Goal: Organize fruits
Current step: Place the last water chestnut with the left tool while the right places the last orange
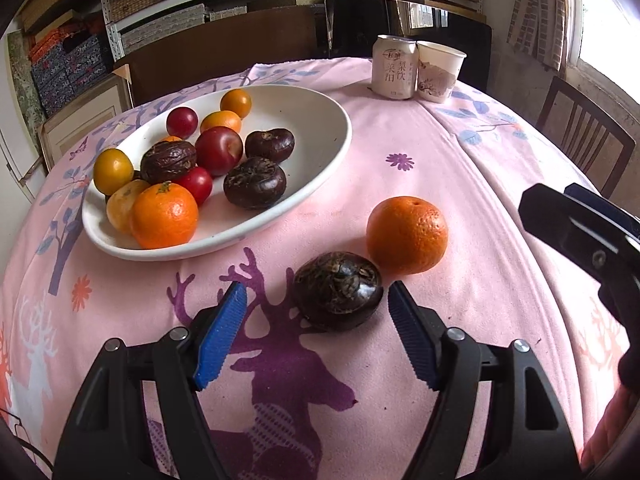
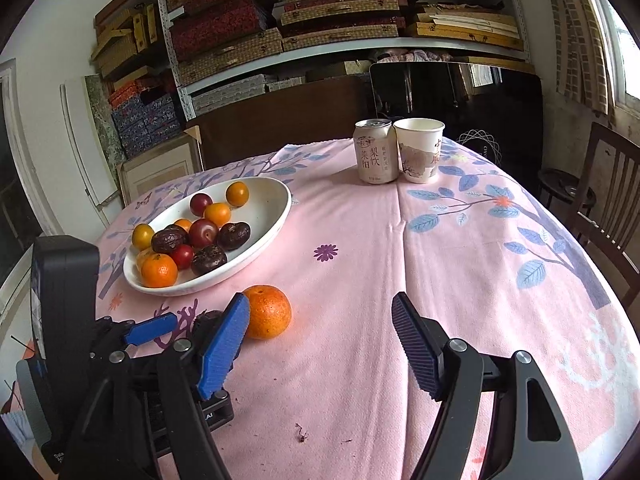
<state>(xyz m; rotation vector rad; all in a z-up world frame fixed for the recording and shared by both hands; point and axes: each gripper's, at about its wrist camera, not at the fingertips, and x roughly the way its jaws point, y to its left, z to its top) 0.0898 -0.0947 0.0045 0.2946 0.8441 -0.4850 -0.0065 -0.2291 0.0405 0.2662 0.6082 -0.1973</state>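
A dark brown round fruit point(image 1: 338, 290) lies on the pink cloth between the blue fingers of my left gripper point(image 1: 316, 298), close to the right-hand pad and well clear of the left one; the jaws stand open around it. An orange point(image 1: 406, 234) rests just beyond it. The white oval plate point(image 1: 312, 116) at the left holds several fruits: mandarins, red plums, yellow ones and dark brown ones. In the right wrist view my right gripper point(image 2: 320, 304) hangs open over bare cloth, the orange point(image 2: 268, 312) beside its left finger. The dark fruit point(image 2: 208, 318) is mostly hidden there.
A drink can point(image 1: 394, 68) and a paper cup point(image 1: 438, 72) stand together at the table's far edge. A wooden chair point(image 1: 588, 140) is off the right side. Shelves of boxes fill the back wall. The right gripper's black body point(image 1: 576, 228) hovers right of the orange.
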